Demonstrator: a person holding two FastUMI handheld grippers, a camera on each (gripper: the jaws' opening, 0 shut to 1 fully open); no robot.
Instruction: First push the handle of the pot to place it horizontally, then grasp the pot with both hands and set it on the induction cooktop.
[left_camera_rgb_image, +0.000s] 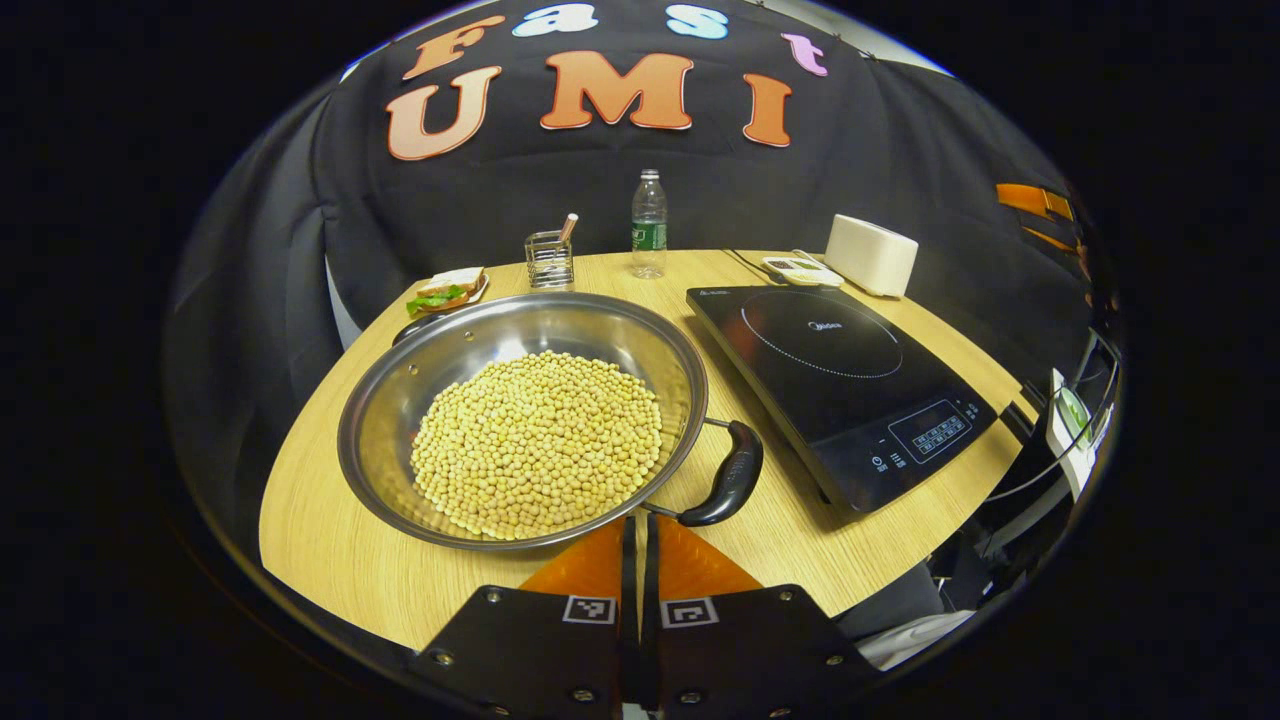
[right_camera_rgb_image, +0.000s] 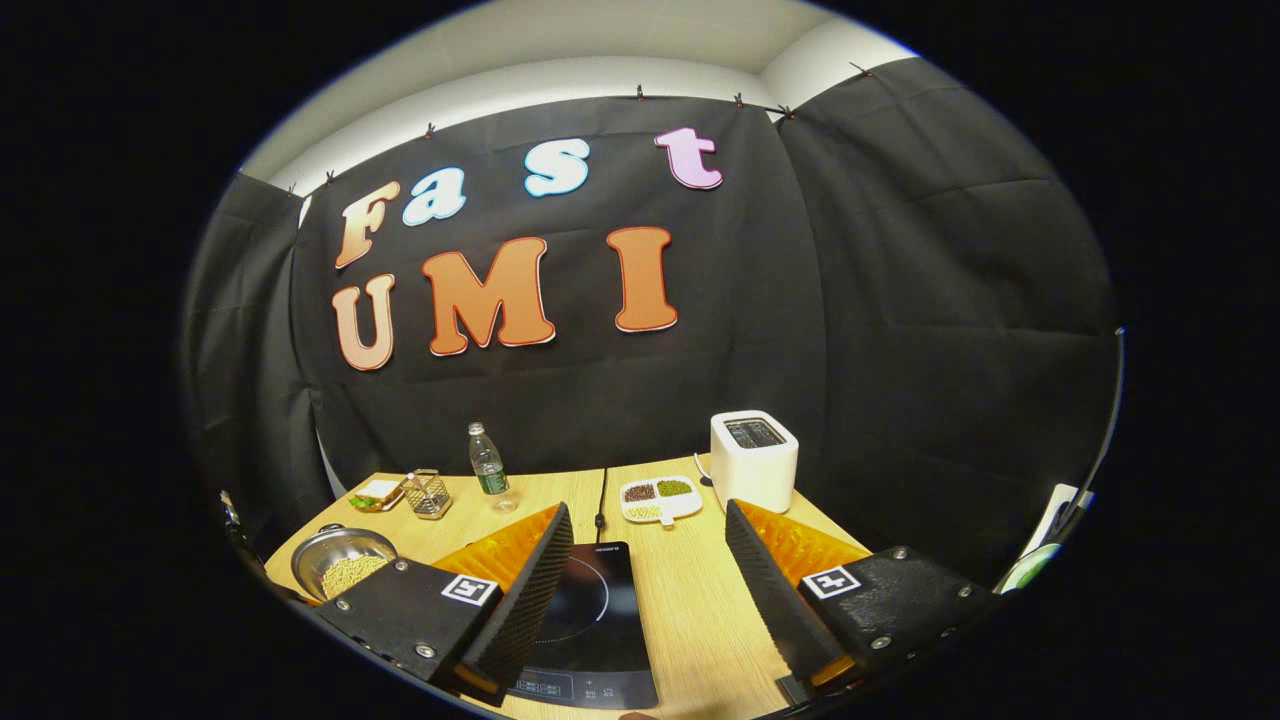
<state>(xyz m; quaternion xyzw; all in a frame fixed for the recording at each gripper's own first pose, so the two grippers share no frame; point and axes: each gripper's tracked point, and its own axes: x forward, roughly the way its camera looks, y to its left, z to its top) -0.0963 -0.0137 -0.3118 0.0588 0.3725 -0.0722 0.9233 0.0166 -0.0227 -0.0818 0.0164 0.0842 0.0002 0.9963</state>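
Two fingers of the left gripper (left_camera_rgb_image: 639, 545) sit pressed together, holding nothing, right at the near rim of the pot (left_camera_rgb_image: 523, 420). Its black handle (left_camera_rgb_image: 728, 477) is just to the right of the fingertips and points toward the near right, not sideways. A push from this side could turn it flat. Beans (left_camera_rgb_image: 537, 443) fill the pot, so go gently. It sits on the table (left_camera_rgb_image: 330, 560), left of the cooktop (left_camera_rgb_image: 838, 385). Farther off, the right gripper (right_camera_rgb_image: 650, 590) hangs above the cooktop, jaws wide apart and holding nothing.
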